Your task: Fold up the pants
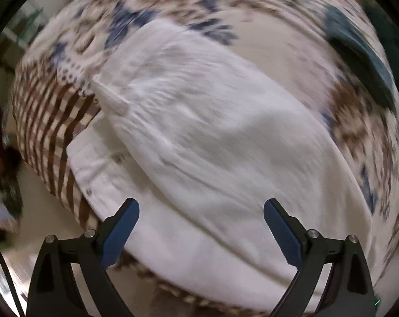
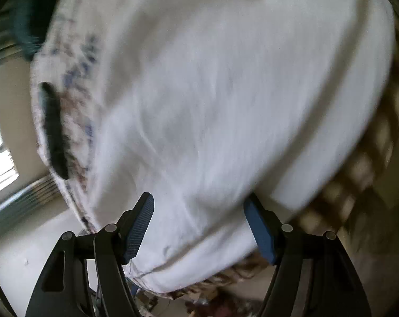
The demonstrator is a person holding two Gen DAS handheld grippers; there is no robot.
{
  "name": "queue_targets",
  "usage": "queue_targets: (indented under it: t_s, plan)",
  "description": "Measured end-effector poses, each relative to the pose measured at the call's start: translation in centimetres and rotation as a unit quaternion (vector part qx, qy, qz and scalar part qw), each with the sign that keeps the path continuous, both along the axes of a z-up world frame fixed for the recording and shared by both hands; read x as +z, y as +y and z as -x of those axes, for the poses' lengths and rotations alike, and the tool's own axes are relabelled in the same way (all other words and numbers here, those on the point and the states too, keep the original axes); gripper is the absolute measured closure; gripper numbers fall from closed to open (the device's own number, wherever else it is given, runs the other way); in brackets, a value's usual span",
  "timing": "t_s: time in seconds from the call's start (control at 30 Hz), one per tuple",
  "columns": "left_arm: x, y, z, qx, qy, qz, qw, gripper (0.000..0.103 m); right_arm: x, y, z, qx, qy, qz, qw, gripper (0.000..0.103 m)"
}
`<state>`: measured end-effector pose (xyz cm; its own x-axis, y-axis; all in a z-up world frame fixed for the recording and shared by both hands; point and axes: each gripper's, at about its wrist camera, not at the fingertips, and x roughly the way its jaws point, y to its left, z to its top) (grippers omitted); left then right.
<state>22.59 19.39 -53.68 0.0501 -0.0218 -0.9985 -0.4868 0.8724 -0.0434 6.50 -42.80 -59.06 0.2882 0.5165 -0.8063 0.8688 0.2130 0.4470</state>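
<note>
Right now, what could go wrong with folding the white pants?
The pants lie partly folded with both grippers open, so nothing holds the fold and it may slip apart. They reach the patterned cloth's edge, so a nudge could drag them off. Both views are blurred, so a grab may miss.

I count one pair of white pants (image 1: 199, 132), one patterned cloth (image 1: 291, 52) under it, one dark green item (image 1: 357, 52) at the cloth's edge, and two grippers, left (image 1: 201, 232) and right (image 2: 199, 227), each with two blue-padded fingers.
</note>
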Motion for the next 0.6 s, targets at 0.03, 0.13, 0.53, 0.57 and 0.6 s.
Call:
queue_targets:
  t_s: [0.03,0.13,0.53,0.57,0.6]
  plan:
    - [-0.9,1.3,-0.4,0.020,0.007,0.016,0.9996,0.007,-0.1,0.8,0.0,-0.003,0.002,-0.006,1.000,0.030]
    - [-2.8,4.0,-0.8,0.070,0.012,0.055,0.9960,0.007,0.3,3.6,-0.8,0.014,-0.002,0.001,1.000,0.030]
    - [-3.0,6.9,-0.9,0.089,-0.073,0.045,0.9923,0.055,0.4,7.6,-4.0,0.097,-0.004,0.080,0.992,0.091]
    - [-2.6,6.8,-0.4,0.089,-0.083,0.042,0.9917,0.070,0.7,7.8,-4.2,0.101,-0.003,0.086,0.991,0.092]
    - [-1.8,6.8,0.3,0.091,-0.096,0.030,0.9908,0.077,1.2,8.0,-4.3,0.107,-0.003,0.093,0.990,0.092]
